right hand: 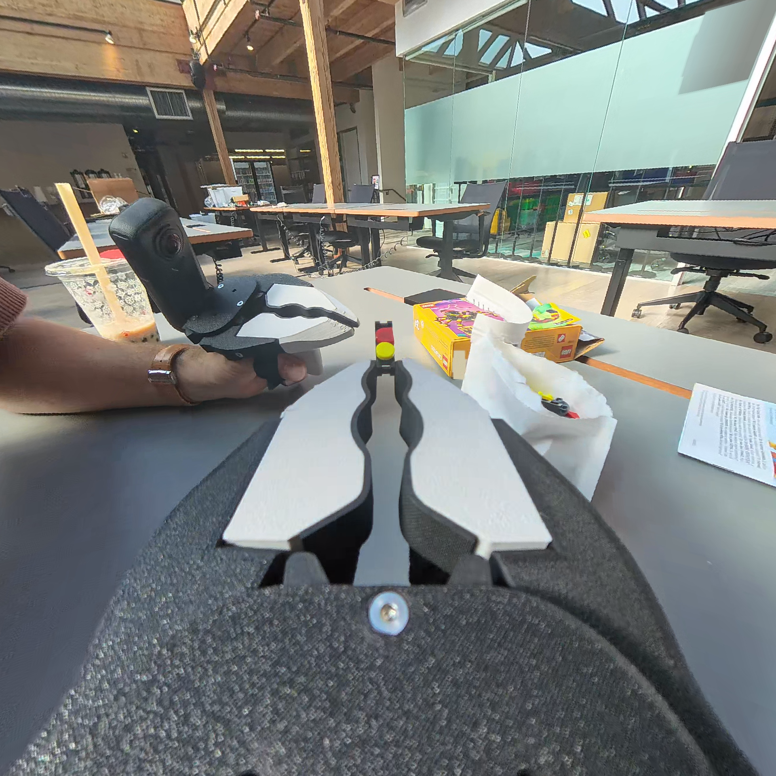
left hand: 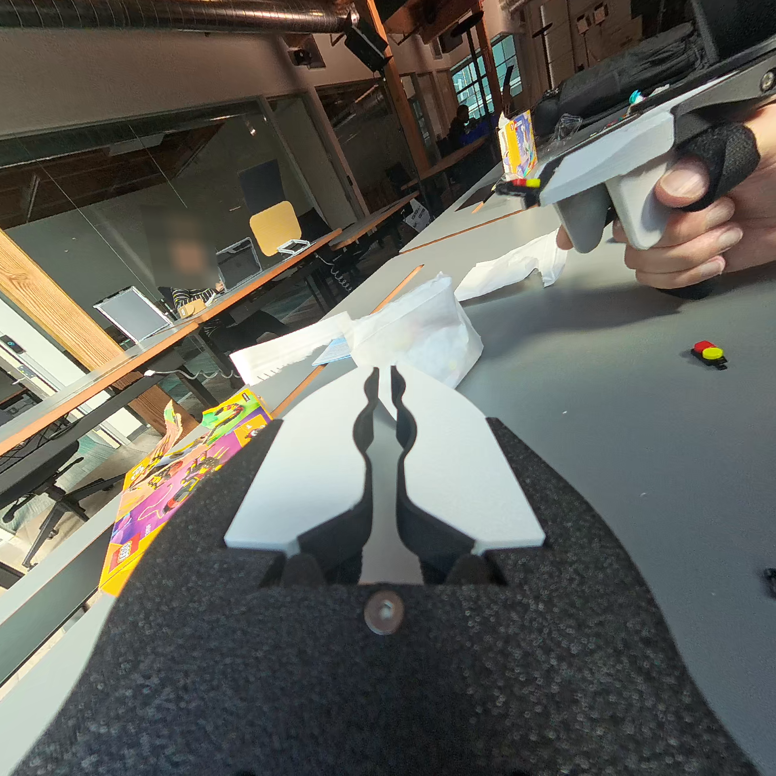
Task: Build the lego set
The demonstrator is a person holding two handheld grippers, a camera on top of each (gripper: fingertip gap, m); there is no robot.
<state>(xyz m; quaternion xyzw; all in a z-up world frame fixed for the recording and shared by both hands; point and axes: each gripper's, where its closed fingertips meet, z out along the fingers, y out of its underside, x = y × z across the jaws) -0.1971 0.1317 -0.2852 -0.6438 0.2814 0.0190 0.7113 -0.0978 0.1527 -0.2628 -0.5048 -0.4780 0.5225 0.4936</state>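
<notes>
My right gripper (right hand: pixel 384 366) is shut on a small black lego assembly (right hand: pixel 384 348) with a red and a yellow round piece on top, and holds it above the grey table (right hand: pixel 126 483). The left wrist view shows this gripper (left hand: pixel 535 190) at the upper right with the assembly (left hand: pixel 520 184) at its tip. My left gripper (left hand: pixel 384 371) is shut and empty, low over the table; it also shows in the right wrist view (right hand: pixel 352 325). A second black, red and yellow lego piece (left hand: pixel 707 353) lies on the table to the right.
A white paper bag (right hand: pixel 537 420) holding loose pieces stands right of my right gripper. The yellow and purple lego box (right hand: pixel 483 336) lies behind it, a leaflet (right hand: pixel 730 436) at the right. A plastic cup with a straw (right hand: pixel 105 298) stands far left. A small black part (left hand: pixel 770 581) lies at the edge. Spacing between my two grippers at the tips: around 11 cm.
</notes>
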